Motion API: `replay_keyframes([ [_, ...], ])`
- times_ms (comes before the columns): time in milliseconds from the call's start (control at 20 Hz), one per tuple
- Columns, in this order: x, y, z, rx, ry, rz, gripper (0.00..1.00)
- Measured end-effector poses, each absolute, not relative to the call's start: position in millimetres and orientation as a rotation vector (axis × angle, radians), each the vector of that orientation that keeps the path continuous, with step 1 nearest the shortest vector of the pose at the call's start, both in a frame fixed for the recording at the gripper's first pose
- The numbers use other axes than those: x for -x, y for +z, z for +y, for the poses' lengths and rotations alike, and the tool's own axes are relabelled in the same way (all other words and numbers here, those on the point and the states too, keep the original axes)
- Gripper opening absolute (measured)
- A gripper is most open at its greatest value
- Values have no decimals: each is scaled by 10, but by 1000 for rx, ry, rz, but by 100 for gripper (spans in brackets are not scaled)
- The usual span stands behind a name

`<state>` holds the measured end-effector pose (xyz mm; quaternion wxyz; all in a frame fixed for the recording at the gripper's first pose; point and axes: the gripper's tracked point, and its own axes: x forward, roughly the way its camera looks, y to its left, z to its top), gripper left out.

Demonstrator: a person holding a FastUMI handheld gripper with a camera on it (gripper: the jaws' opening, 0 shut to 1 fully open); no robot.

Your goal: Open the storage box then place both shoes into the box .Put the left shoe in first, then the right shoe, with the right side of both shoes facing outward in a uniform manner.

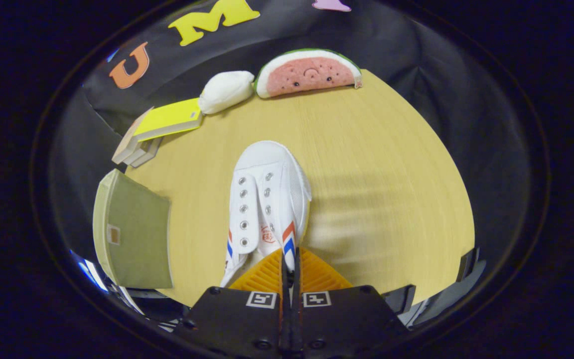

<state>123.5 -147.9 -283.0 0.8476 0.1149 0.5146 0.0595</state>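
Tool (291, 259) fingers pinched tight on white shoe's (267, 199) collar, toe pointing straight ahead toward watermelon plush (308, 74).

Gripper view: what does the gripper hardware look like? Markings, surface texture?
The gripper has two fingers with ribbed, grooved faces tapering to a narrow tip. Behind them sit two black blocky carriers with visible screws, each bearing a square black-and-white fiducial marker on top. No cables or sleeve are visible.

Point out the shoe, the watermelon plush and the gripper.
shoe (267, 194), gripper view, on its laced top.
watermelon plush (308, 74), gripper view, on its pink face.
gripper (290, 267), gripper view, fingers closed on the shoe's collar edge.
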Motion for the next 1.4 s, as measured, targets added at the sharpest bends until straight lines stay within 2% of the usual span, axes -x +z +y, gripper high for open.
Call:
replay_keyframes([
  [400, -710, -1649, -469, -304, 149, 923, 6],
  [750, -331, -1098, 636, -332, 211, 863, 6],
  [1100, -340, -1322, 1657, -274, 245, 912, 6],
  [1400, -420, -1858, 1999, -243, 166, 1009, 6],
])
